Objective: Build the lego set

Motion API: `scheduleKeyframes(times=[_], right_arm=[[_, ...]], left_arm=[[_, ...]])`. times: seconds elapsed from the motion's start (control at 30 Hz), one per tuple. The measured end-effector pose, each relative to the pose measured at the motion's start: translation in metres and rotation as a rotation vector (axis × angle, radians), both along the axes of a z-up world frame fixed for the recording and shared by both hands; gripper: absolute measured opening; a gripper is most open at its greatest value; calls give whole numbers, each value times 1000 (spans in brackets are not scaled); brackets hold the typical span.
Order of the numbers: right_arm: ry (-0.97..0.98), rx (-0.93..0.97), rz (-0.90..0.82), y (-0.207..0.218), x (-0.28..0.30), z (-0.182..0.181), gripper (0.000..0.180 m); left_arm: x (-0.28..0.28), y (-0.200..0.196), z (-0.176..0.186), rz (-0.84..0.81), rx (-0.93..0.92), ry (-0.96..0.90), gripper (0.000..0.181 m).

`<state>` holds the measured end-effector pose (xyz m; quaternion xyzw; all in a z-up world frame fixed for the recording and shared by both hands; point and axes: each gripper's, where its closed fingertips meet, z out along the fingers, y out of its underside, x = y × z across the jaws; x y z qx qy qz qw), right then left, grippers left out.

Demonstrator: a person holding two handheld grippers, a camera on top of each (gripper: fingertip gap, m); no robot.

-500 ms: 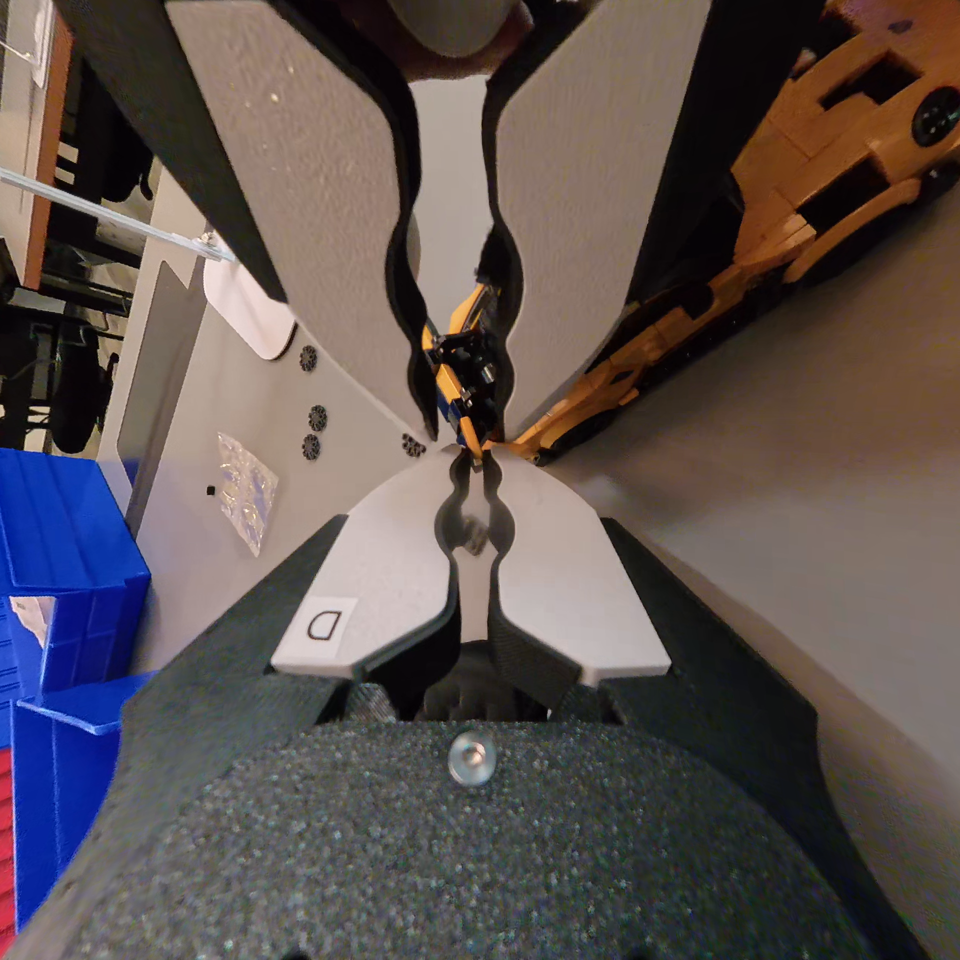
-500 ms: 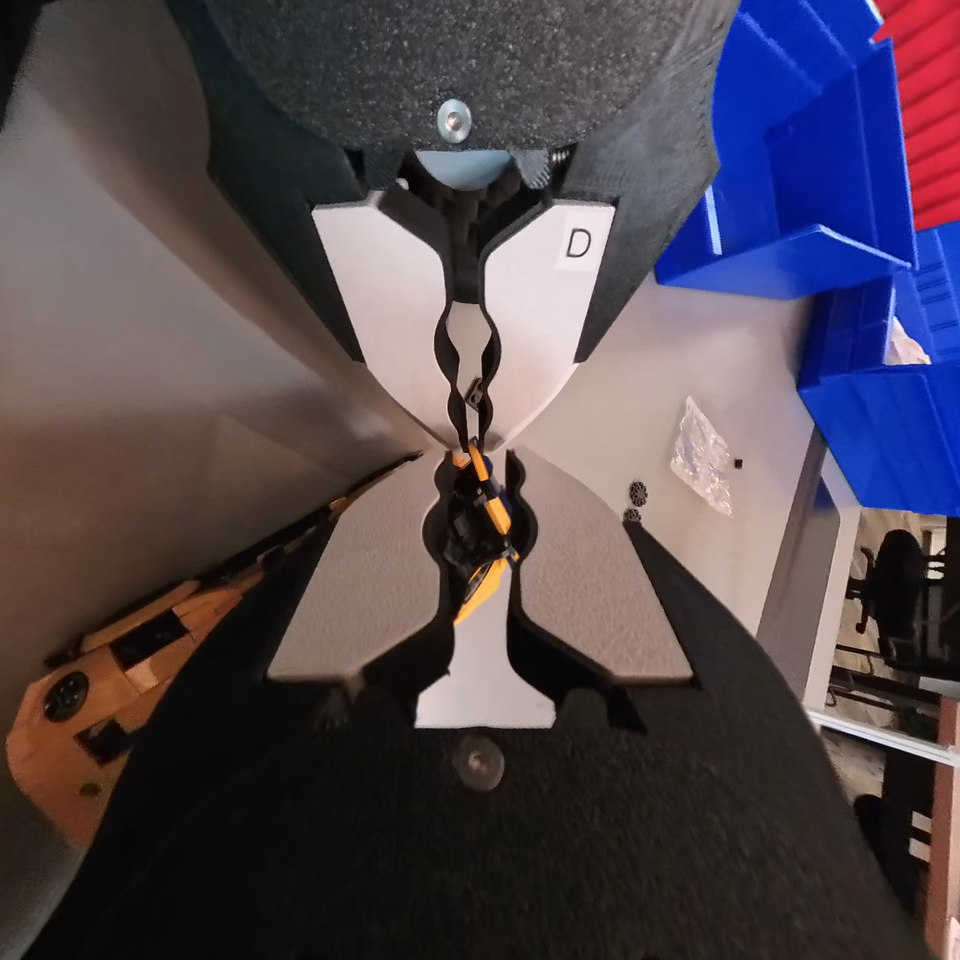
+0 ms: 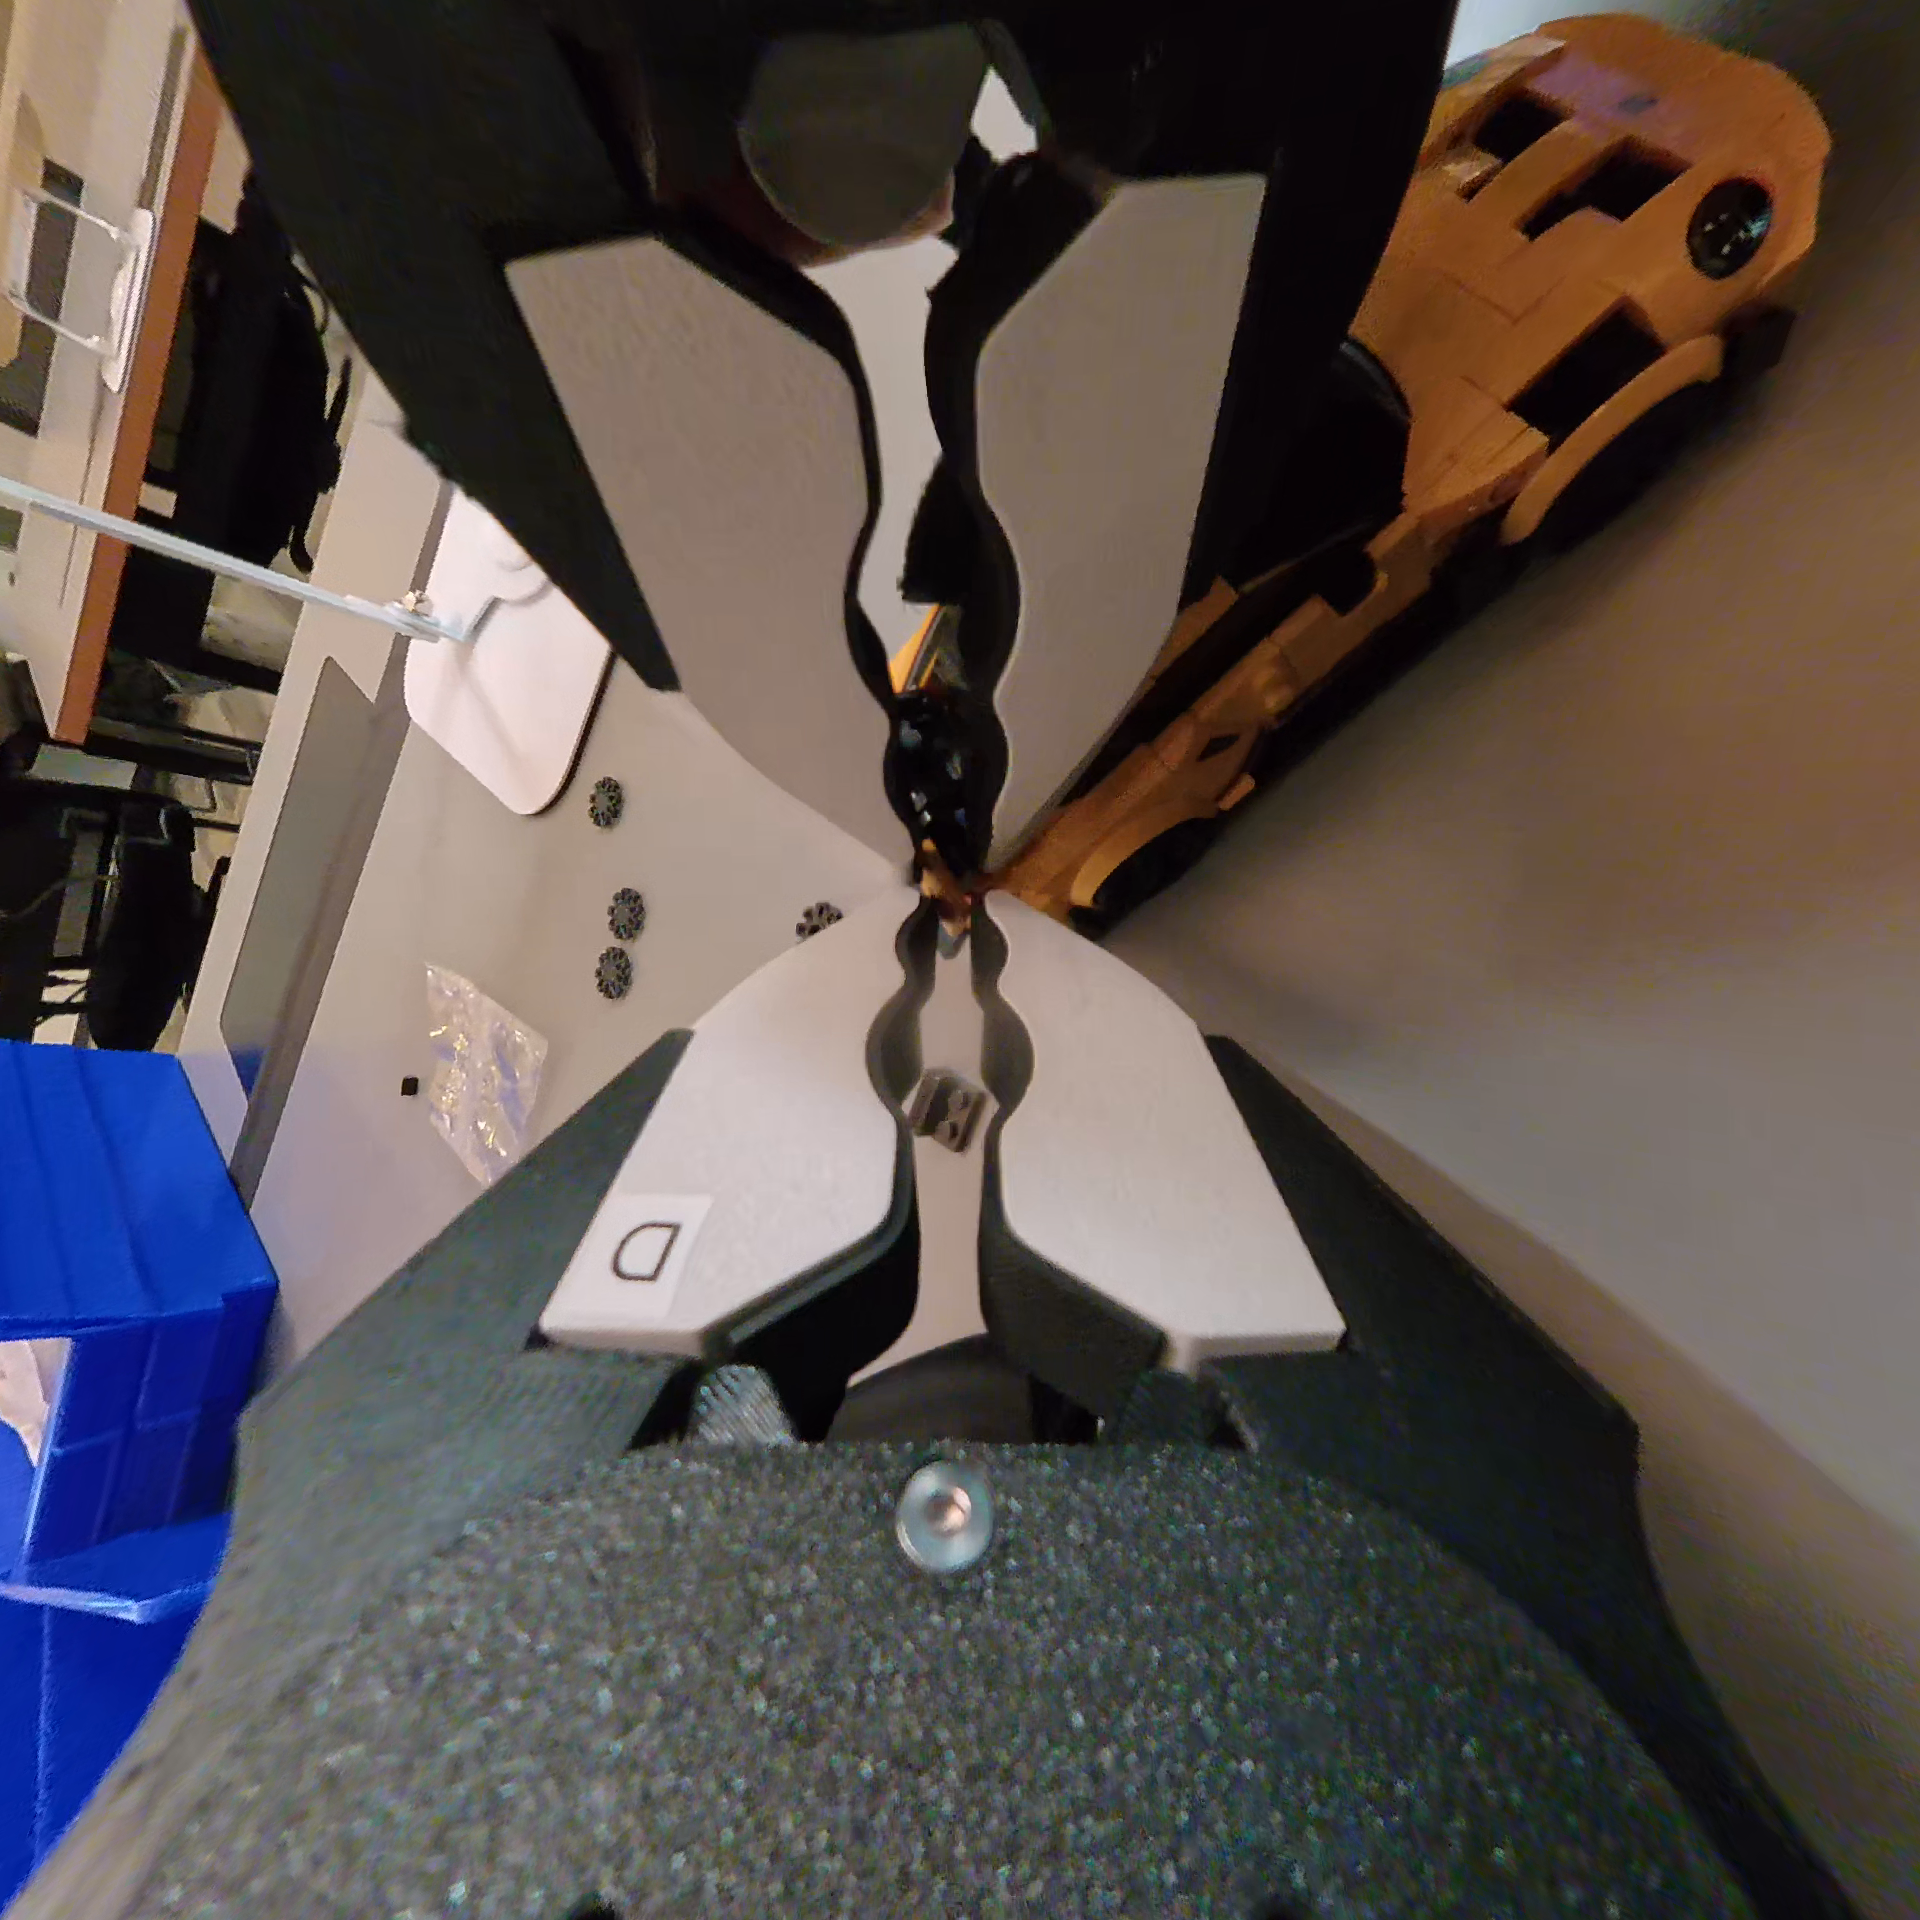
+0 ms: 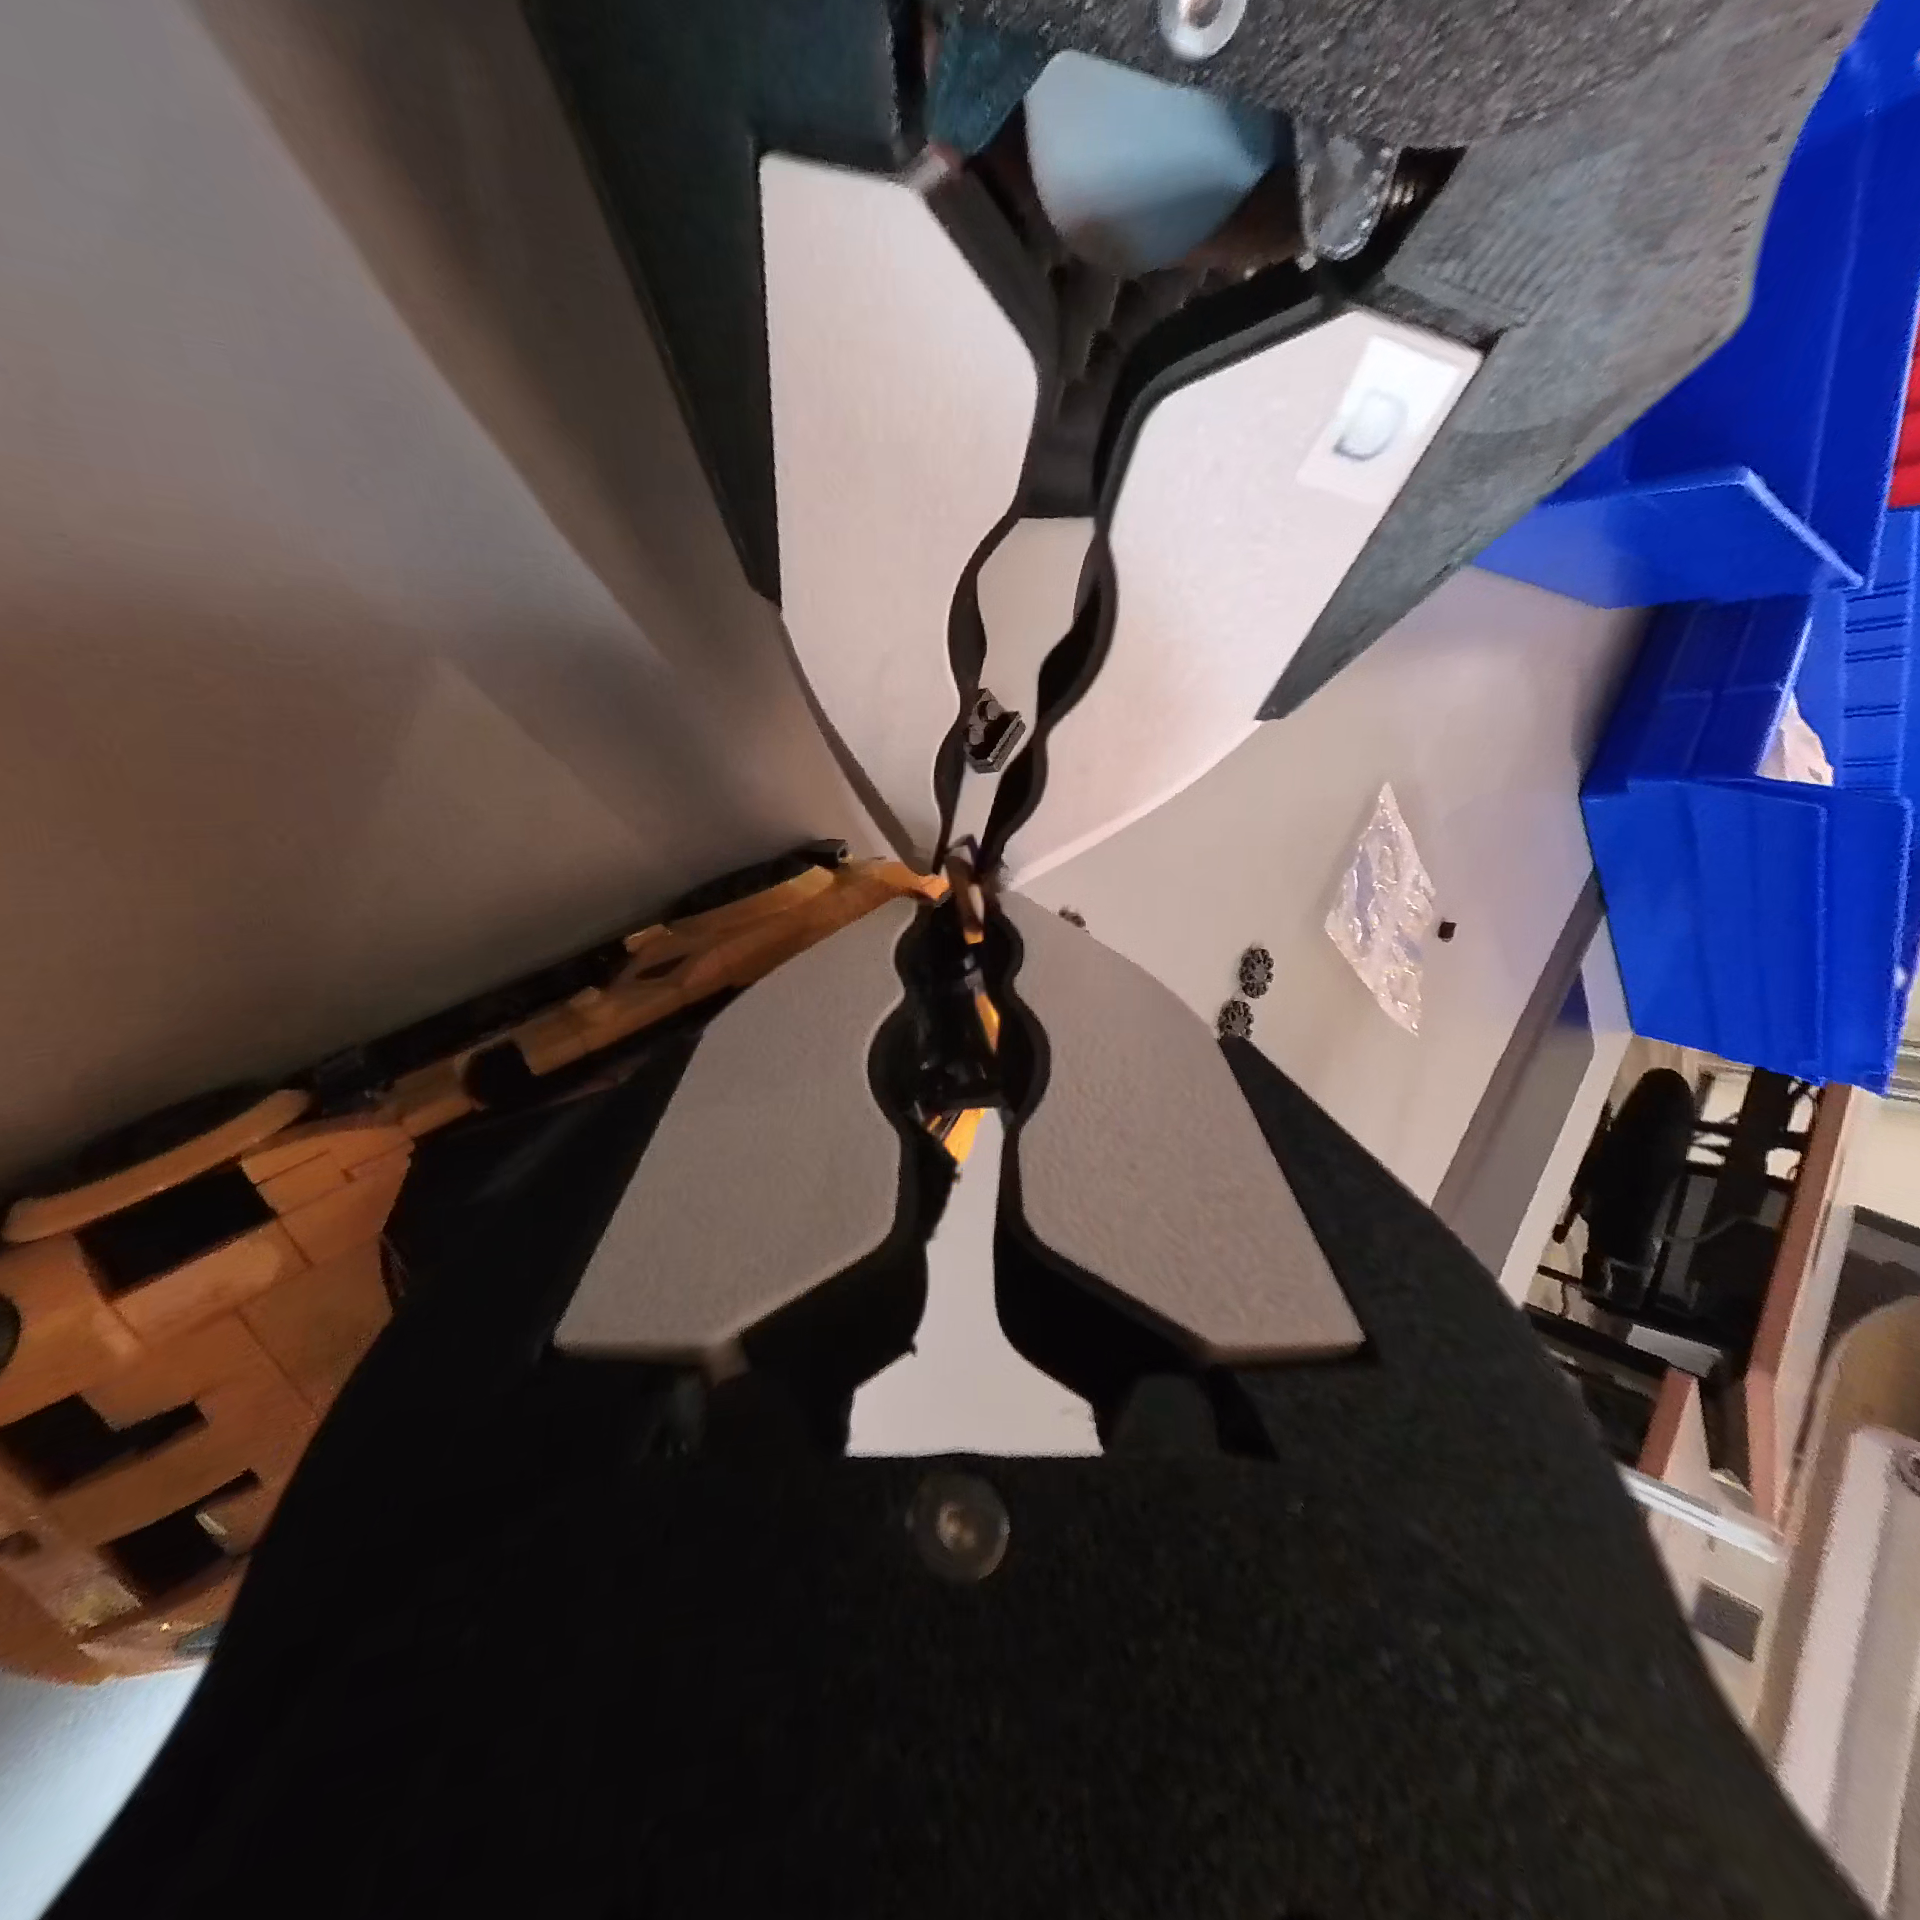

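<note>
My two grippers meet tip to tip above the grey table. My left gripper (image 3: 948, 920), the one with a lettered sticker, is shut on a small dark grey brick (image 3: 948, 1110) held in the wavy gap between its fingers. It shows at the top of the right wrist view (image 4: 966, 847) with the brick (image 4: 992, 732). My right gripper (image 4: 961, 920) is shut on a black and orange sub-assembly (image 4: 951, 1049), also seen in the left wrist view (image 3: 935, 748). The sub-assembly's orange end touches the left fingertips. An orange lego car (image 3: 1558, 364) lies on the table behind, also in the right wrist view (image 4: 156, 1299).
Blue bins (image 3: 94, 1247) stand at the table's edge, also in the right wrist view (image 4: 1745, 914). A clear plastic bag (image 3: 478, 1070), several small black wheel rims (image 3: 623, 914) and a white sheet (image 3: 509, 675) lie on the table. Office furniture stands beyond. My two grippers' fingertips are within a few centimetres of each other.
Both grippers have tilted against each other while staying tip to tip. The sub-assembly has turned and shows less orange. The small brick stays between the left fingers.
</note>
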<state>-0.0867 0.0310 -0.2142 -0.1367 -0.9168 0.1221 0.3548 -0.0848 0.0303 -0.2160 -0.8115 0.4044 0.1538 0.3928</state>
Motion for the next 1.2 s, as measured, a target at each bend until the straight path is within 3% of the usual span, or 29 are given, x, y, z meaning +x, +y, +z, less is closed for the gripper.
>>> scheduleKeyframes(times=[0.23,0.47,0.67,1.2], right_arm=[[6,47,-12,1,-1,-1,5],[30,8,-43,2,-2,-1,4],[19,19,-51,2,-2,-1,4],[-113,107,-51,3,-2,-2,4]], left_arm=[[-1,0,1,-28,19,-25,8],[-12,-2,-5,-20,-2,-87,27],[0,-5,-21,-102,-162,-295,38],[7,-14,-9,-216,-439,-759,45]])
